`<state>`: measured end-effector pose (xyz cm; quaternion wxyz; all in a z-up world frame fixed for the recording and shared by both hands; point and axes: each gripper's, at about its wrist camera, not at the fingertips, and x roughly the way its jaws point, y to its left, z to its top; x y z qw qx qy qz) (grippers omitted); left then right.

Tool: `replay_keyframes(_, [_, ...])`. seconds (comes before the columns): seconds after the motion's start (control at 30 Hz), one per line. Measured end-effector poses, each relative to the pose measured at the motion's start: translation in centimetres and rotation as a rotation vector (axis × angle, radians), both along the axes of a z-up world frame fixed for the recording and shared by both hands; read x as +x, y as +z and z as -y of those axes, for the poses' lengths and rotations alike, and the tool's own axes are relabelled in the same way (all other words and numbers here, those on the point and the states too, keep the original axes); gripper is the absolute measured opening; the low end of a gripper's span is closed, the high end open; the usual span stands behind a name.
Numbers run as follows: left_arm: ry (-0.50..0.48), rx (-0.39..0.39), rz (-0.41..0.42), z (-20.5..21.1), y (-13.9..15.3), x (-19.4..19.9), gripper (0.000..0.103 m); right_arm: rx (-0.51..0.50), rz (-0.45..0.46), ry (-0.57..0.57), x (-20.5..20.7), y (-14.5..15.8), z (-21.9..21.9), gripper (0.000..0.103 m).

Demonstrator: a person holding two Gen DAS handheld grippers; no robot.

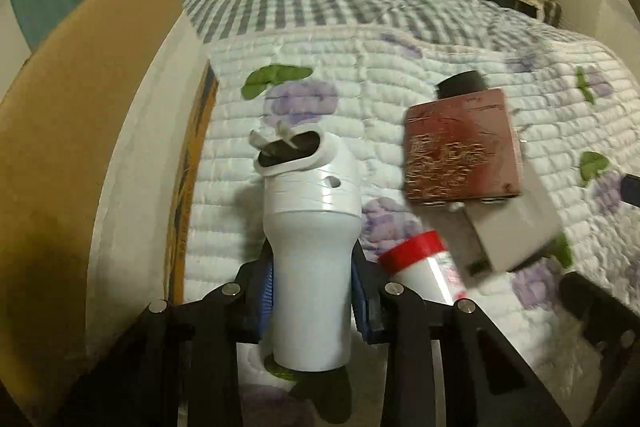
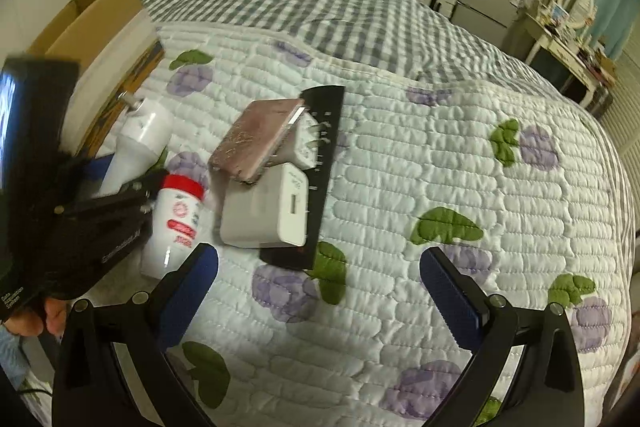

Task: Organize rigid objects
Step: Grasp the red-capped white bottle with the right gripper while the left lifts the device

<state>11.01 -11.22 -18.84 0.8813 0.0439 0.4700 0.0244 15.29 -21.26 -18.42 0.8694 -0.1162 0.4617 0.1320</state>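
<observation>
L gripper point(image 1: 312, 291) jaws were clamped on the narrow neck of a white plastic nozzle-type fitting point(image 1: 310, 247), blue pads pressed on both sides. Its long axis ran straight out along the fingers, wide oval mouth pointing away, low over the bed quilt point(image 1: 360, 39). Whether it was lifted clear or touching the quilt, couldn't tell. Cardboard box point(image 1: 80, 107) sat just L of it, open flap up, so L hand was the nearer one for a drop there (my guess at the target).

R gripper point(image 2: 320, 291) jaws were wide apart, nothing between them, hovering over bare quilt. The rest of the pile lay ahead and to its L: red-capped white bottle point(image 2: 176, 223) on its side, nearest the L finger; white charger block point(image 2: 272, 211) and a scratched pinkish case point(image 2: 256, 139) stacked on a black flat strip point(image 2: 324, 155).

Hard to read: motion blur on the pinkish case, couldn't ID it properly. Black round thing behind it in L view unclear. Box interior hidden in both views. L gripper body blocked part of R view, with part of a hand at the lower edge
</observation>
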Motion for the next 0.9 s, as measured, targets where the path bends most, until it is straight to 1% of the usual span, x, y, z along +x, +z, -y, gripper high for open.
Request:
replay_keyframes(0.07, [-0.009,-0.006,0.009,0.1,0.0,-0.8,0.032,0.014,0.007,0.024,-0.4,0.1,-0.3,0.101])
replay_keyframes(0.17, [-0.031,0.0,0.023,0.6,0.2,-2.6,0.032,0.031,0.01,0.043,-0.9,0.3,-0.5,0.097])
replay_keyframes(0.27, [-0.044,0.009,0.064,0.7,1.1,-4.5,0.032,0.085,-0.003,0.03,-1.1,0.5,0.2,0.092])
replay_keyframes(0.33, [-0.046,0.024,0.096,0.7,1.7,-5.8,0.032,0.132,-0.021,0.015,-0.9,0.7,0.5,0.084])
replay_keyframes(0.37, [-0.043,0.03,0.108,0.6,1.9,-6.3,0.032,0.158,-0.035,0.012,-0.8,0.8,0.5,0.083])
replay_keyframes(0.43, [-0.027,0.036,0.12,0.2,2.1,-7.1,0.032,0.202,-0.067,0.026,-0.5,0.8,0.0,0.076])
replay_keyframes(0.47, [-0.014,0.033,0.12,0.1,2.0,-7.4,0.032,0.212,-0.079,0.036,-0.3,0.7,-0.3,0.074])
replay_keyframes(0.53, [0.007,0.031,0.118,0.0,1.9,-7.4,0.032,0.23,-0.118,0.066,0.1,0.3,-1.5,0.067])
replay_keyframes(0.63, [0.035,0.03,0.127,-0.5,2.1,-8.1,0.032,0.227,-0.174,0.094,0.9,-0.6,-3.5,0.058])
replay_keyframes(0.73, [0.05,0.033,0.139,-0.8,2.2,-8.3,0.032,0.241,-0.221,0.102,1.6,-1.5,-4.7,0.057])
replay_keyframes(0.9, [0.079,0.033,0.144,-1.5,2.3,-8.4,0.032,0.221,-0.282,0.098,2.7,-3.1,-6.6,0.056])
